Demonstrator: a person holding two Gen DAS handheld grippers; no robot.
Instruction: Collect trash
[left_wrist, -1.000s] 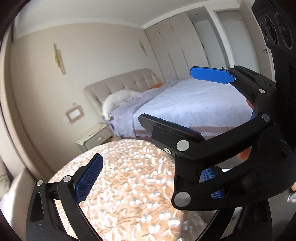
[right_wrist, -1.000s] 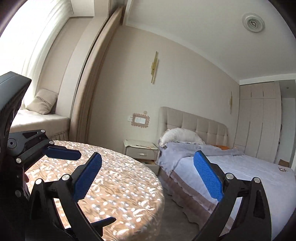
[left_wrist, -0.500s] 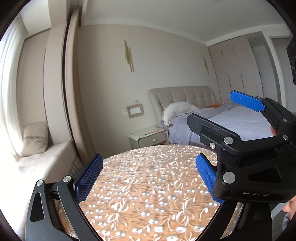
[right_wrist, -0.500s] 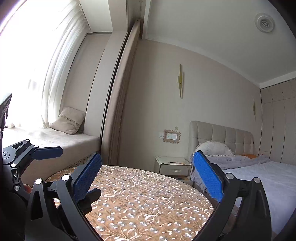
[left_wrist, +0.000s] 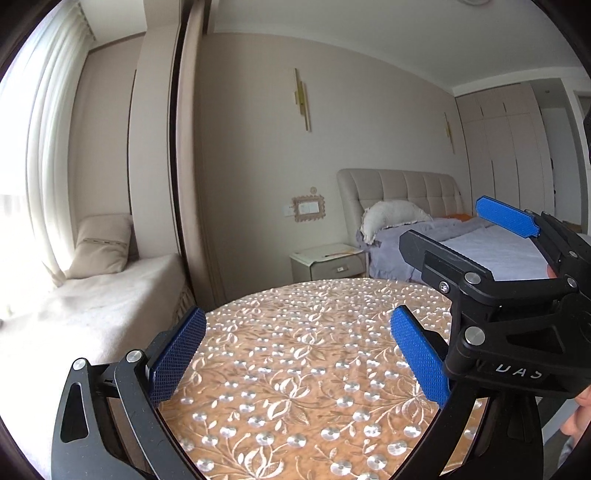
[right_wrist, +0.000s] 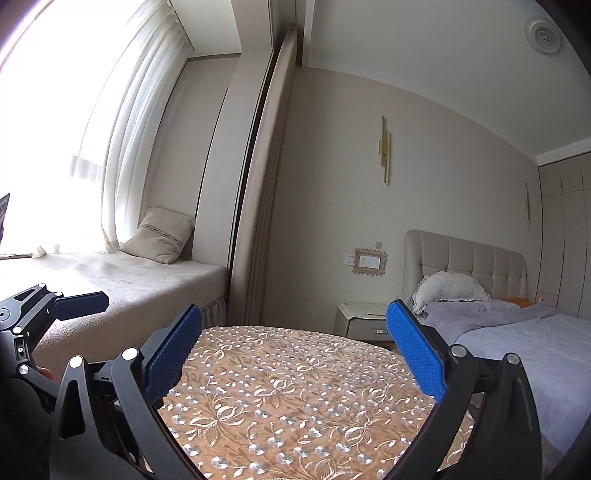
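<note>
No trash shows in either view. My left gripper (left_wrist: 297, 354) hangs open over a round table (left_wrist: 295, 387) covered with a tan floral cloth, with nothing between its blue pads. To its right in the left wrist view, my right gripper (left_wrist: 443, 225) is also open and held slightly higher over the table's right side. In the right wrist view my right gripper (right_wrist: 293, 350) is open and empty above the same table (right_wrist: 295, 398). One dark finger (right_wrist: 81, 304) of the left gripper pokes in at the left edge.
A cushioned window seat (right_wrist: 122, 280) with a pillow (right_wrist: 160, 234) and white curtains lies left of the table. Behind the table stand a nightstand (left_wrist: 327, 262) and a bed (left_wrist: 491, 251) with a grey cover. Wardrobes (left_wrist: 509, 162) line the far right. A hand (left_wrist: 580, 413) shows at the lower right.
Both views have swung left from the bed towards the window seat, and the table now sits centred under both grippers. Both grippers have stayed open and empty.
</note>
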